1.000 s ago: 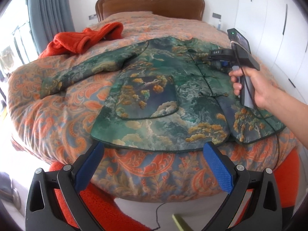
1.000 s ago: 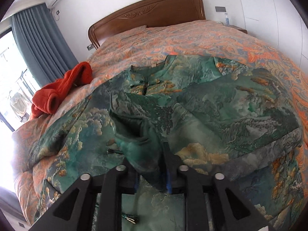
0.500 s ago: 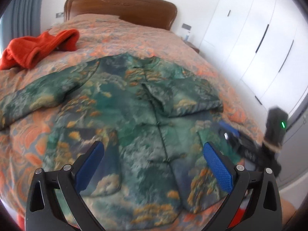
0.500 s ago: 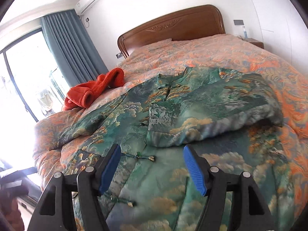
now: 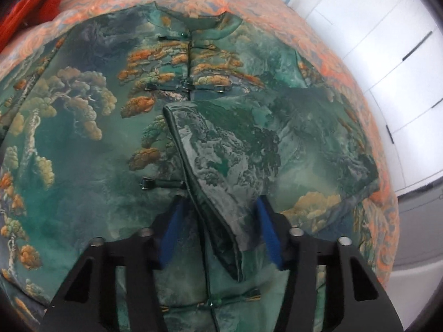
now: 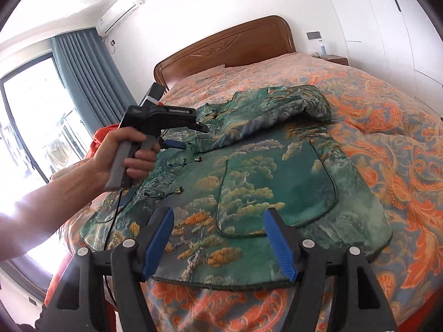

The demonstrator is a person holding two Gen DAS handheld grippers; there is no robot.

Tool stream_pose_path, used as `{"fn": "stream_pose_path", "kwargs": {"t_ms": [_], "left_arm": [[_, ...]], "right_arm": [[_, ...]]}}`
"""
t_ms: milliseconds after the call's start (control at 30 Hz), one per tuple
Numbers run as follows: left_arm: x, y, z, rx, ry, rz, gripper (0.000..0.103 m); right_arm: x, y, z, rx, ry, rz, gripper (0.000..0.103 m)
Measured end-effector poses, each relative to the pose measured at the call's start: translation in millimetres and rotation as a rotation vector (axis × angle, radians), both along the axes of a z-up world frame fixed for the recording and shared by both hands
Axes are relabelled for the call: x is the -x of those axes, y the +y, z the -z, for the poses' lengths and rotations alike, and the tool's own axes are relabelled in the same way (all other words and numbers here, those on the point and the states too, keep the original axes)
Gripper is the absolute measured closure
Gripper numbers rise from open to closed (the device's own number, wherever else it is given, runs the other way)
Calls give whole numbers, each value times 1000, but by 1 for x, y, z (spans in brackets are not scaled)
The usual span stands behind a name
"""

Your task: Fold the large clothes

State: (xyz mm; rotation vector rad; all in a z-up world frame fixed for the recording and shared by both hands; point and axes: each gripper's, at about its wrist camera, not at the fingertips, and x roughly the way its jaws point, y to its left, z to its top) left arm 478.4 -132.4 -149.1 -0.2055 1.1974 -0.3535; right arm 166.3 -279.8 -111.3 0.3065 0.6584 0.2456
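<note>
A home bedroom. A large bed with a carved wooden headboard [image 6: 224,47] and an orange paisley quilt [image 6: 387,127] fills the room. Blue-grey curtains [image 6: 91,83] hang by a bright window on the left, a wall air conditioner [image 6: 121,11] above them, white wardrobe doors [image 5: 387,44] on the right.

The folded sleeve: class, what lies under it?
The sleeve lies across the jacket front, covering part of the button line. The bedspread is beneath all. The left tool straddles its cuff.
</note>
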Motion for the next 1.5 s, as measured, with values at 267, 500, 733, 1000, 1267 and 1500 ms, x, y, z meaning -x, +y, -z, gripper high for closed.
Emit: {"fn": "stream_pose_path", "kwargs": {"t_ms": [267, 500, 733, 1000, 1267, 1500], "left_arm": [[-18, 11, -53, -15, -181, -73, 95], [-34, 26, -16, -62, -111, -132, 54], [-36, 16, 7, -86, -154, -97, 62], [-27, 6, 28, -122, -241, -73, 55], [-23, 3, 37, -120, -276, -71, 53], [-21, 5, 38, -113, -285, -73, 53]], "right_arm": [[5, -21, -10, 74, -4, 22, 34], [-74, -66, -34, 107, -1, 80, 34], [-221, -109, -22, 69, 152, 97, 63], [-369, -138, 66, 51, 448, 102, 66], [-425, -143, 43, -1, 401, 163, 65], [-414, -147, 48, -113, 430, 126, 62]]}}
